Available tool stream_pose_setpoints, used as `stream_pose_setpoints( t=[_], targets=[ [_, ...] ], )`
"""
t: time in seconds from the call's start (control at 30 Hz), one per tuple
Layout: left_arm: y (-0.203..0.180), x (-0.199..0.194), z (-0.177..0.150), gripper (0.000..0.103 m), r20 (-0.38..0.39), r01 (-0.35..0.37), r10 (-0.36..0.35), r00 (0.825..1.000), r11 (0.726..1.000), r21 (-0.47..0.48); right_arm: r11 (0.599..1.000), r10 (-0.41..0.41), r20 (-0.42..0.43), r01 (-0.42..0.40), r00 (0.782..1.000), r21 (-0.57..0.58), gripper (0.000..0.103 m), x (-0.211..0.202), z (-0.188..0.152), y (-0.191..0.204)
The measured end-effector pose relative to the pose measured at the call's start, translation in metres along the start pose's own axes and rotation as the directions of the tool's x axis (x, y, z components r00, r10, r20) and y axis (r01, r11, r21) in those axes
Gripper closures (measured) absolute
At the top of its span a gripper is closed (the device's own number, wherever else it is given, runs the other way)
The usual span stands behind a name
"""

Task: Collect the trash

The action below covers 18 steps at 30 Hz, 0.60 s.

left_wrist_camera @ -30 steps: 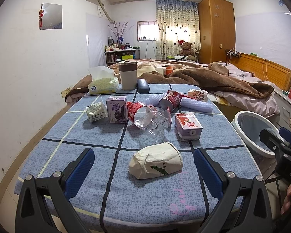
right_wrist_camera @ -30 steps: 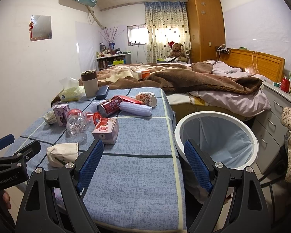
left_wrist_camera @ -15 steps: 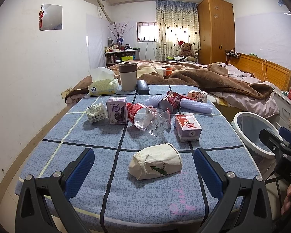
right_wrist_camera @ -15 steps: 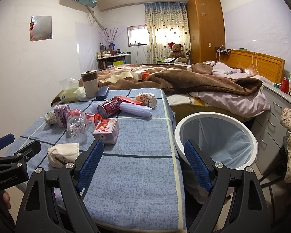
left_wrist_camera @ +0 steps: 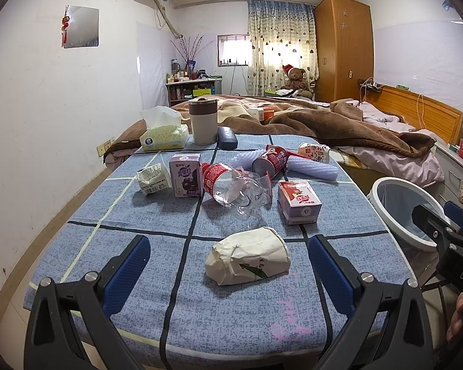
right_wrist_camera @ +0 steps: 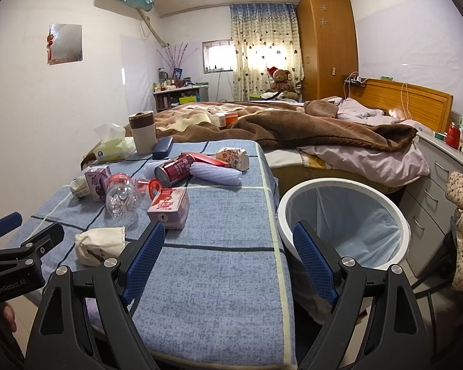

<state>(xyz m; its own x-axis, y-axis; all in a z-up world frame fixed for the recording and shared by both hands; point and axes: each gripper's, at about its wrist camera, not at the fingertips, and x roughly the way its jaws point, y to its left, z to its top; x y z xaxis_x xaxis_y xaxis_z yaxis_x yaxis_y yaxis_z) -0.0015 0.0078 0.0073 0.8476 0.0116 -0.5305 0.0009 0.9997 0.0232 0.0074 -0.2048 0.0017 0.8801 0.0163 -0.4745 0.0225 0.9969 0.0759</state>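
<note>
Trash lies scattered on the blue-clothed table [left_wrist_camera: 138, 246]: a crushed white paper cup [left_wrist_camera: 248, 256] nearest, a clear plastic bottle [left_wrist_camera: 234, 189], a pink carton [left_wrist_camera: 297, 202], a purple carton [left_wrist_camera: 185, 175], a red can [left_wrist_camera: 270, 162] and a small white packet [left_wrist_camera: 152, 178]. My left gripper [left_wrist_camera: 228, 265] is open, its blue pads either side of the paper cup and just short of it. My right gripper [right_wrist_camera: 228, 256] is open over the table's right edge, beside the white trash bin [right_wrist_camera: 344, 222] with a blue liner. The paper cup [right_wrist_camera: 100, 242] lies left of it.
At the table's far end stand a tissue box [left_wrist_camera: 163, 134], a lidded tumbler [left_wrist_camera: 203, 120] and a dark case [left_wrist_camera: 226, 137]. A lilac ribbed roll [left_wrist_camera: 311, 168] and a patterned cup [left_wrist_camera: 313, 152] lie there too. A bed with brown blankets [left_wrist_camera: 339, 126] is behind; drawers [right_wrist_camera: 431, 191] stand right.
</note>
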Motion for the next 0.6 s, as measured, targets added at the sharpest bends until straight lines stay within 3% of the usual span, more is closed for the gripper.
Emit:
stream_pose_setpoints(
  t=[0.6],
  targets=[
    [0.0005,0.0028,-0.0004,0.000,0.000,0.004,-0.004,1.000,1.000,0.005,1.000,0.003,-0.006,-0.003,1.000,-0.015,0.016,0.0046,0.0014,0.0041]
  ],
)
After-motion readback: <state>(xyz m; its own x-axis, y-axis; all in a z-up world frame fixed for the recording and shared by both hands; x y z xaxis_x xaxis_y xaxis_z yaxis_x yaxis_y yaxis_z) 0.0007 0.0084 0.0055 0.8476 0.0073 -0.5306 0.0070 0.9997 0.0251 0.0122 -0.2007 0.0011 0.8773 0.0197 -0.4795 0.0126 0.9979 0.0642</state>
